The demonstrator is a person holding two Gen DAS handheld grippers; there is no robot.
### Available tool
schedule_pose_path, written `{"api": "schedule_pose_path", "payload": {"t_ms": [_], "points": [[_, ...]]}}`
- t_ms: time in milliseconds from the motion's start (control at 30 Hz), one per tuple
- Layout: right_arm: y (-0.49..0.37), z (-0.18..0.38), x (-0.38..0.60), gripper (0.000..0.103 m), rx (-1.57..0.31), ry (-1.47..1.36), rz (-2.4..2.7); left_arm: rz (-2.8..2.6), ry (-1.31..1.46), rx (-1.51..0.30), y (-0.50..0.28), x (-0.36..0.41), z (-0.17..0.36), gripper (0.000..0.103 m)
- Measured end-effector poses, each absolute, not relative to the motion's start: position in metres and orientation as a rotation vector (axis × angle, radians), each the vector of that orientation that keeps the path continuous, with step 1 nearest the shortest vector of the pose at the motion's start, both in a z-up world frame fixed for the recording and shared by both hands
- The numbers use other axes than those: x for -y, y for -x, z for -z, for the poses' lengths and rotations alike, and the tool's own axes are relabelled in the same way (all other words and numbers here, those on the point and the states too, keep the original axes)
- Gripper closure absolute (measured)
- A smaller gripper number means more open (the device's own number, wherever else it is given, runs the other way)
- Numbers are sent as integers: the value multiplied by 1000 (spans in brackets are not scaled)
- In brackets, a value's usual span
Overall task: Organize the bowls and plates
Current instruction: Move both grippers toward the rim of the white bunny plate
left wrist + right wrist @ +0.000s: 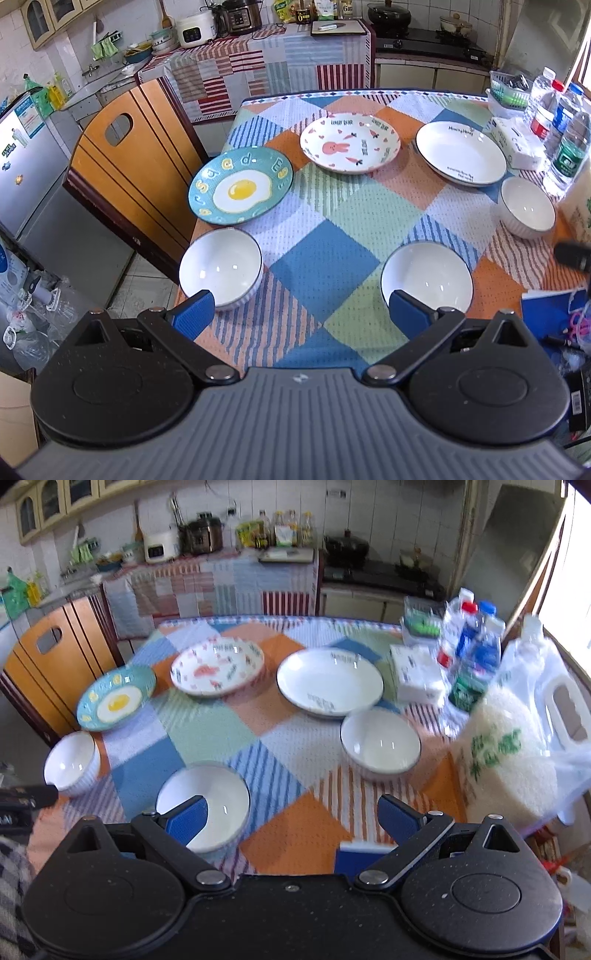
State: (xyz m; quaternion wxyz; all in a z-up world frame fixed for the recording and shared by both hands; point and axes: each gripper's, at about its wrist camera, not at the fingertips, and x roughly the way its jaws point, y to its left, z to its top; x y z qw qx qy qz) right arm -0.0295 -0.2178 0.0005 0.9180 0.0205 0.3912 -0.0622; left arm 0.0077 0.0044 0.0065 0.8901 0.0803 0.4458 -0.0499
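Note:
Three plates lie in a row across the far half of the table: a teal fried-egg plate (241, 185) (115, 698), a rabbit-pattern plate (350, 144) (217, 670) and a white dark-rimmed plate (460, 152) (330, 681). Nearer stand three white bowls: a left bowl (220, 266) (72, 763), a middle bowl (426, 279) (204, 803) and a right bowl (528, 210) (380, 743). My left gripper (301, 314) hovers open above the near edge, between the left and middle bowls. My right gripper (293, 819) is open too, its left finger over the middle bowl. Neither holds anything.
The checked tablecloth (332, 236) covers the table. A wooden chair (122, 147) stands at the left side. Water bottles (557, 122), a tissue pack (517, 144) and a green basket (508, 90) crowd the right edge. A rice bag (506, 760) sits near right; a blue notebook (550, 310) lies at the near corner.

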Motion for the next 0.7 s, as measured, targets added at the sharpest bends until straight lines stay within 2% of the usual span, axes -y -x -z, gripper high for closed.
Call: {"api": "schedule_pose_path", "payload": {"t_ms": [200,400,700], "points": [[2,-18,224,3,-622,-86,42,101,-112,-935,-41,-14,-10,3],[-46,-17,237,4,-624,-206,-39,126,-139,-937,-75,-12,-3,3],[-130,30,251,4,-683,-364,-152,128,-165,-949,-140,11,29,3]]}}
